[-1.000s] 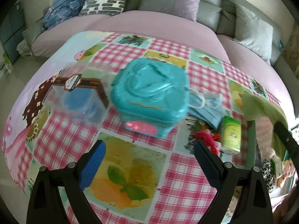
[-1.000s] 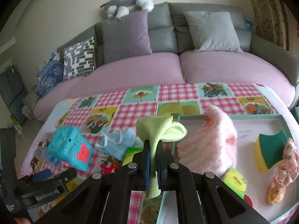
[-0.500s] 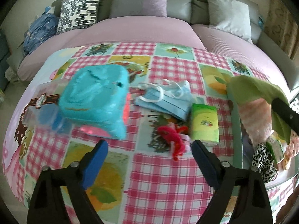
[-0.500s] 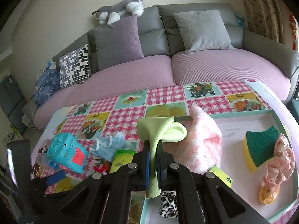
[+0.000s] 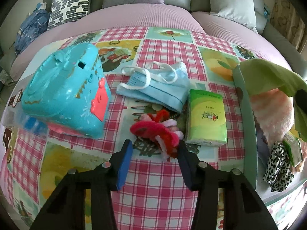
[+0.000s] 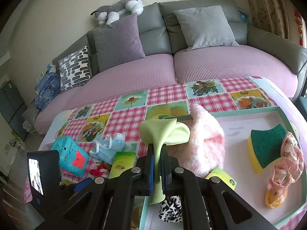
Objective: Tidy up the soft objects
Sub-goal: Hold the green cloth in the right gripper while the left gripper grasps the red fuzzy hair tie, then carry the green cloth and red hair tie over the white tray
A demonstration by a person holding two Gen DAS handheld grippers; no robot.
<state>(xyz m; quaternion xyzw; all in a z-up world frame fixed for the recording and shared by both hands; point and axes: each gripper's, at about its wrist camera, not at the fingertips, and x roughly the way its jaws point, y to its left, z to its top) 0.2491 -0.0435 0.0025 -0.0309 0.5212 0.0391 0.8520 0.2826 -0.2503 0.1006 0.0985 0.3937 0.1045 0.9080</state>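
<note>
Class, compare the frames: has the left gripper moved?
Yes. The left gripper has swung right and closed in, from facing the blue toy box to the red hair ties.

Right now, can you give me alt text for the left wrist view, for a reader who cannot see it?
The open left hand-held gripper hovers over a checked pink tablecloth, its fingers flanking a red and pink fuzzy hair tie bundle. Beyond lie a green tissue pack, blue face masks and a turquoise plastic toy case.

Lime-green cloth (image 6: pixel 163 132), pink-checked tablecloth (image 5: pixel 168 187), leopard-spotted scrunchie (image 5: pixel 278 164).
</note>
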